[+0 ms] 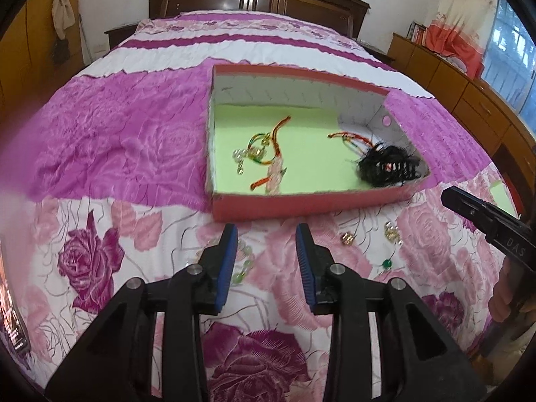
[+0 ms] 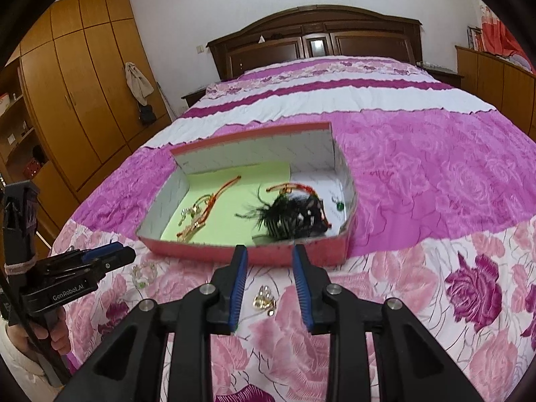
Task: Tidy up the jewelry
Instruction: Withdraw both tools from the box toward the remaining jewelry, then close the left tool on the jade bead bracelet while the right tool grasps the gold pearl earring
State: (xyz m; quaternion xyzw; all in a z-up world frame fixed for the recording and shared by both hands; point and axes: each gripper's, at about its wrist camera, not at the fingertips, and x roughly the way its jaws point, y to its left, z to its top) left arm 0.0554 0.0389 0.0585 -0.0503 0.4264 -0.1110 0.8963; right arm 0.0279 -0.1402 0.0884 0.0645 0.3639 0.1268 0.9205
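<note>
Both sets of fingers were spread and empty. My right gripper (image 2: 269, 279) hung over the gold earring (image 2: 264, 299) on the bedspread (image 2: 435, 301), which lay between the tips, slightly toward the wrist. Best bet: drop straight down, pinch the metal low, avoid snagging cloth. My left gripper (image 1: 267, 258) had the clear bead bracelet (image 1: 244, 264) just beside its left finger. The box (image 1: 301, 202) sat just ahead, already holding red cords (image 1: 268, 154) and a black hair clip (image 1: 388, 165); its near wall needed clearing. More small gold bits (image 1: 348, 238) lay to the right.
</note>
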